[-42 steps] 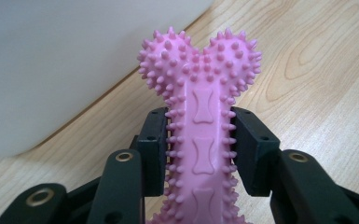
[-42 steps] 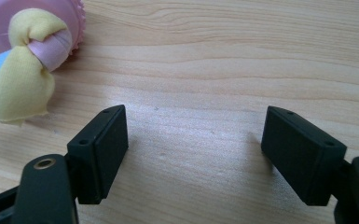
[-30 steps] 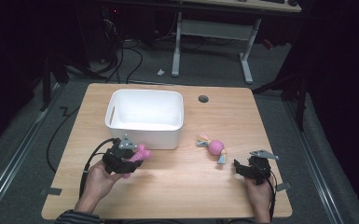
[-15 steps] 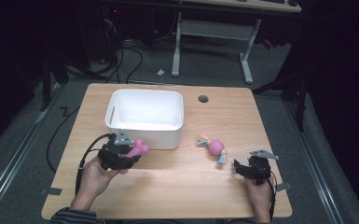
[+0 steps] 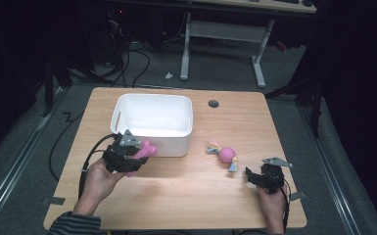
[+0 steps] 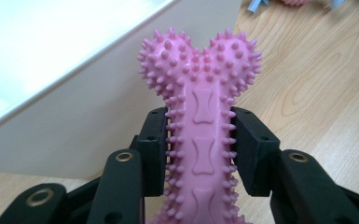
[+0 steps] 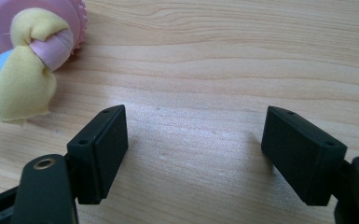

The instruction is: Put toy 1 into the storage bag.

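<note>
Near the front left corner of the bench (image 5: 186, 196), the left gripper (image 5: 129, 155) is clamped on a pink spiky bone toy (image 6: 200, 121). Its two black fingers (image 6: 155, 149) press on the middle shaft of the toy from both sides, and the knobbed end of the toy sticks out beyond them. This end is just beside the front wall of the white bin (image 5: 152, 144), which stands toward the back left of the bench. Close to the front right corner, the right gripper (image 5: 260, 177) is low over the wood with its fingers (image 7: 103, 149) wide apart and nothing between them. A pink ball toy with cloth tails (image 5: 224, 155) lies on the bench near it, between this gripper and the bin.
</note>
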`<state>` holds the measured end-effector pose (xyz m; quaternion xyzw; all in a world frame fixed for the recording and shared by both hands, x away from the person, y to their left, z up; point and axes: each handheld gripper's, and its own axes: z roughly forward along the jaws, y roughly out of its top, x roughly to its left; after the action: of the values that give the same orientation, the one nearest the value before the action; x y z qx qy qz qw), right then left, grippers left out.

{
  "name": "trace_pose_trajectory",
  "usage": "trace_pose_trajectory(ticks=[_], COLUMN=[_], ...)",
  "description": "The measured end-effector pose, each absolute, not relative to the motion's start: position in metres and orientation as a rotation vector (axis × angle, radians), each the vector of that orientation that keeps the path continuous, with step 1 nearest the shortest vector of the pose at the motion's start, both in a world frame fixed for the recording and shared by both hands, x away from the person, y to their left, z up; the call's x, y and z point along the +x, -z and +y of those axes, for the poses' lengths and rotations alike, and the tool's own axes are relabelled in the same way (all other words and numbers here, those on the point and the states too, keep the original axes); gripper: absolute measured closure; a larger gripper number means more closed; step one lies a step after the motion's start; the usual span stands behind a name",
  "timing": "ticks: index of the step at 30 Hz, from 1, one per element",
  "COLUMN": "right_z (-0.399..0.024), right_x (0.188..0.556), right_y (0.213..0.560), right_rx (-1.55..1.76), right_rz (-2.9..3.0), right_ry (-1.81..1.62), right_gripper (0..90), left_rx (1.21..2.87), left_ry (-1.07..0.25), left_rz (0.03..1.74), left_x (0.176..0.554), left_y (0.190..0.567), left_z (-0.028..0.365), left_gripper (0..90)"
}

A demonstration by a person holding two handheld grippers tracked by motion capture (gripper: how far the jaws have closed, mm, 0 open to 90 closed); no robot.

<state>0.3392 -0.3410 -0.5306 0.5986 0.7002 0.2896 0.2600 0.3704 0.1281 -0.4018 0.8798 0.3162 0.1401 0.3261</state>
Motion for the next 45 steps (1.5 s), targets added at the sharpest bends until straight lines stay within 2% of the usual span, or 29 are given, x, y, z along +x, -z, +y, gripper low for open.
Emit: trace_pose_trajectory(ticks=[17, 31, 45], right_z=[-0.341, -0.341, -0.341], right_x=[0.339, 0.339, 0.339], right_y=[0.531, 0.531, 0.531], right_rx=[1.62, 1.614, 1.616], right_rz=[1.897, 1.9, 1.9], right_ry=[-0.785, -0.786, -0.786], right_gripper=[22.9, 22.9, 22.9], left_rx=[2.256, 2.223, 2.221], left_ry=[-0.328, -0.327, -0.327], left_rz=[0.818, 0.804, 0.826], left_x=[0.381, 0.409, 0.441], left_y=[0.367, 0.342, 0.34], left_z=[0.13, 0.123, 0.109], left_gripper=[59.0, 59.1, 58.9])
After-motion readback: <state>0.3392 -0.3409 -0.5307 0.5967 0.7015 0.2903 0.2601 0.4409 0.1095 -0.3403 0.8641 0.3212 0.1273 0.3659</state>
